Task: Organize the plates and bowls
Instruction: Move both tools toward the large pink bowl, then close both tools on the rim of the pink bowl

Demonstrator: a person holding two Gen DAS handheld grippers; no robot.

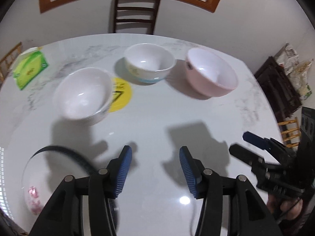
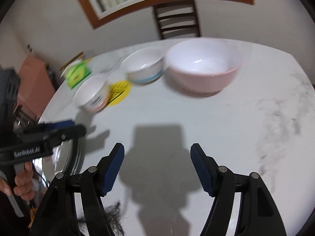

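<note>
Here we hold both tools empty with jaws apart: the pink bowl (image 2: 203,66) sits straight ahead of our right tool (image 2: 157,169); our left tool (image 1: 155,172) faces the white bowl (image 1: 83,95) on the bench (image 1: 157,122).

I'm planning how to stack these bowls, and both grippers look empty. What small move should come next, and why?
Probably move the right gripper forward to the pink bowl. Its fingers are open with nothing between them, and that bowl stands straight ahead, upright, apart from the blue-banded bowl. As the widest, it seems a sensible base.
</note>
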